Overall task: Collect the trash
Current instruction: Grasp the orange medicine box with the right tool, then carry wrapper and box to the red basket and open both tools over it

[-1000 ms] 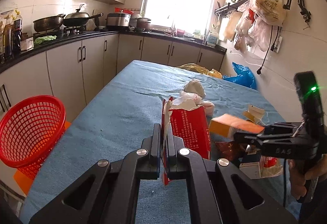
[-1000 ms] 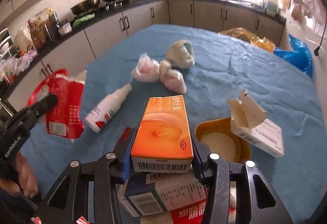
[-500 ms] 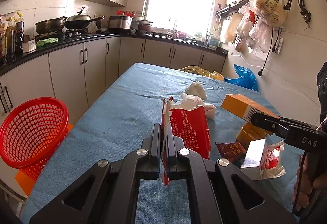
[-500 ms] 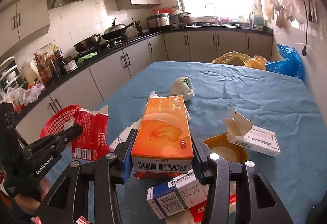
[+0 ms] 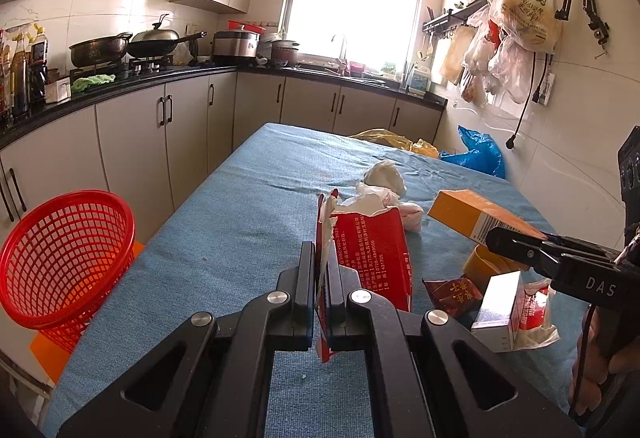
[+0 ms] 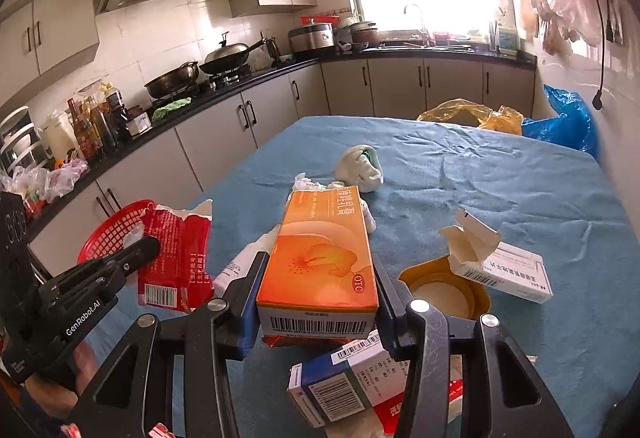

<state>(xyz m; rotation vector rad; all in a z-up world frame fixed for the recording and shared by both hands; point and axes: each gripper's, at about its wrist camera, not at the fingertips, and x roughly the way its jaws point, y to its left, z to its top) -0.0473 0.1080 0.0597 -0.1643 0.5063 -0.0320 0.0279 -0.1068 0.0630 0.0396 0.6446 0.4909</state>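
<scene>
Red torn packet (image 5: 370,256) sits pinched by its edge between the closed fingers of the left gripper (image 5: 319,294), raised above the blue tablecloth (image 5: 240,222), with the red mesh basket (image 5: 60,258) off the table's left edge, well apart from the packet. Right gripper (image 6: 318,290) clamps the orange box (image 6: 320,258) by its long sides, barcode end toward the camera, held above the cloth. Below and beside it on the cloth lie a blue-and-white carton (image 6: 344,378), a yellow tub (image 6: 444,290), an opened white carton (image 6: 500,266) and crumpled tissue wads (image 6: 360,168).
</scene>
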